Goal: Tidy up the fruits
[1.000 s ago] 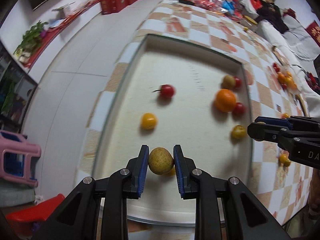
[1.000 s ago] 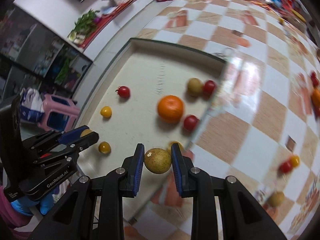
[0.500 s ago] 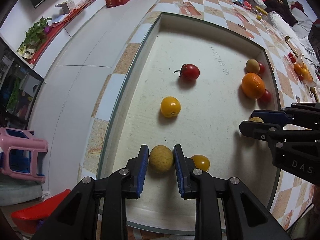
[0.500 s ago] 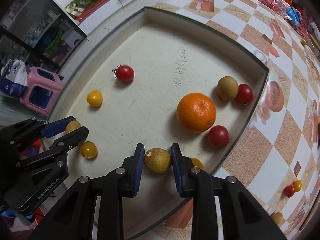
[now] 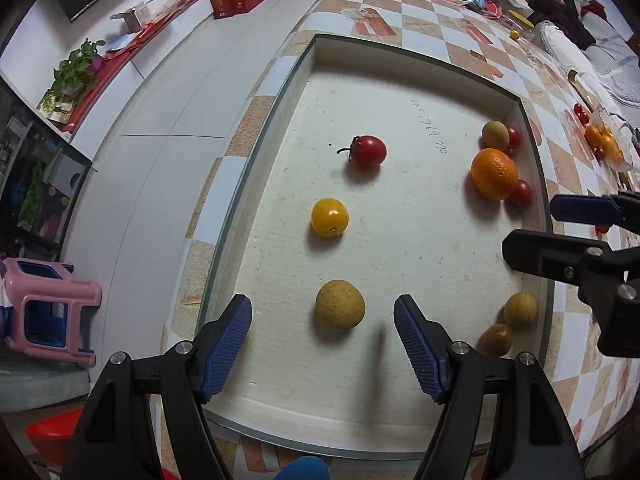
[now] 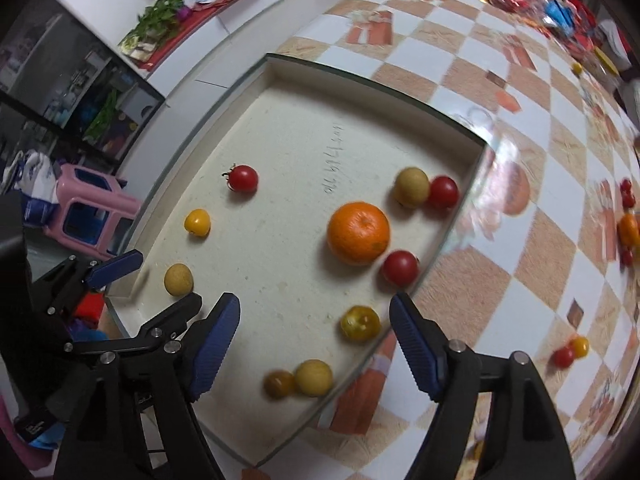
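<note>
A white shallow tray [image 5: 400,240] [image 6: 280,160] holds an orange [image 5: 494,173] [image 6: 358,233], red and yellow tomatoes and several tan round fruits. My left gripper [image 5: 322,312] [image 6: 166,280] is opening. A tan fruit [image 5: 340,309] [image 6: 179,279] lies free on the tray floor between its jaws, clear of both pads. My right gripper [image 6: 315,304] [image 5: 530,226] is opening too. Below its jaws, by the tray's near right rim, a second tan fruit [image 6: 314,377] [image 5: 520,309] rests beside a dark yellow tomato [image 6: 279,383]. Another yellow tomato [image 6: 360,323] sits between the right jaws, untouched.
The tray lies on a chequered orange-and-white tablecloth [image 6: 480,280]. More fruit is heaped on the cloth at the right [image 5: 600,140] [image 6: 628,228], and a small red and yellow pair [image 6: 572,350] lies nearer. A pink stool [image 5: 52,312] stands on the floor to the left.
Both grippers were shut on tan fruits and have spread their jaws. Each fruit now lies loose on the tray floor.
</note>
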`<state>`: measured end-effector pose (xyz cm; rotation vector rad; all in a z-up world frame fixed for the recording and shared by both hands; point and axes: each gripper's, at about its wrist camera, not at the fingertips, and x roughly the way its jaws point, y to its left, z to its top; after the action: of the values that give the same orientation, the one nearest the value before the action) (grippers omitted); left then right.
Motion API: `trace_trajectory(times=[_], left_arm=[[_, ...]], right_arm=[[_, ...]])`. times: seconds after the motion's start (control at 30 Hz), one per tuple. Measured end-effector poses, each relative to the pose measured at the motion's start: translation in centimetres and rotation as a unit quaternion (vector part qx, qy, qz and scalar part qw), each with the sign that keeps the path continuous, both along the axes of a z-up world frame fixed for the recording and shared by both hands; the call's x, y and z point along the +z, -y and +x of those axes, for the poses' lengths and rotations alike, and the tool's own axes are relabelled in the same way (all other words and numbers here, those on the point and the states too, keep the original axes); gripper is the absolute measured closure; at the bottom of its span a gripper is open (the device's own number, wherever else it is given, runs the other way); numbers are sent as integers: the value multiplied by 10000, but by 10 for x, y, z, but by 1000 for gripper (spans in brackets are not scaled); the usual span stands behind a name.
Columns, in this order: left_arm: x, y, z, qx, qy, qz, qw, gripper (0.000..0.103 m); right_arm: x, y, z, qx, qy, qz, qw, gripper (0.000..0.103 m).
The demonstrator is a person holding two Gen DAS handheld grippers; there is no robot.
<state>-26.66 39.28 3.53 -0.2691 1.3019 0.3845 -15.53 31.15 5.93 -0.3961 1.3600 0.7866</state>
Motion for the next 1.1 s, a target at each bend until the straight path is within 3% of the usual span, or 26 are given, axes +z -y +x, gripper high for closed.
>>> trace_trajectory(times=[0.03,0.07,0.1,0.23,0.37,1.1], left_arm=[[1,1,2,-5,10,2,10000,24],[1,2,4,-1,12,4,10000,5],[4,3,4,20,62,48,10000,0],[7,7,8,-24,49,13,10000,0],[3,11,14,-80,-145,38,9999,0],[8,14,14,-186,-71,227,9995,0]], right_arm=[[0,1,0,-45,-49,-30,10000,21],[-1,2,1,-102,-97,-81,9999,20],[0,8,2,-133,-106,-106,9998,19],[1,8,-1,-237,-80,-204,9995,18],[5,11,-1,-341,-20,-235,9991,10],[12,19,4,-522,49,-275,9982,10]])
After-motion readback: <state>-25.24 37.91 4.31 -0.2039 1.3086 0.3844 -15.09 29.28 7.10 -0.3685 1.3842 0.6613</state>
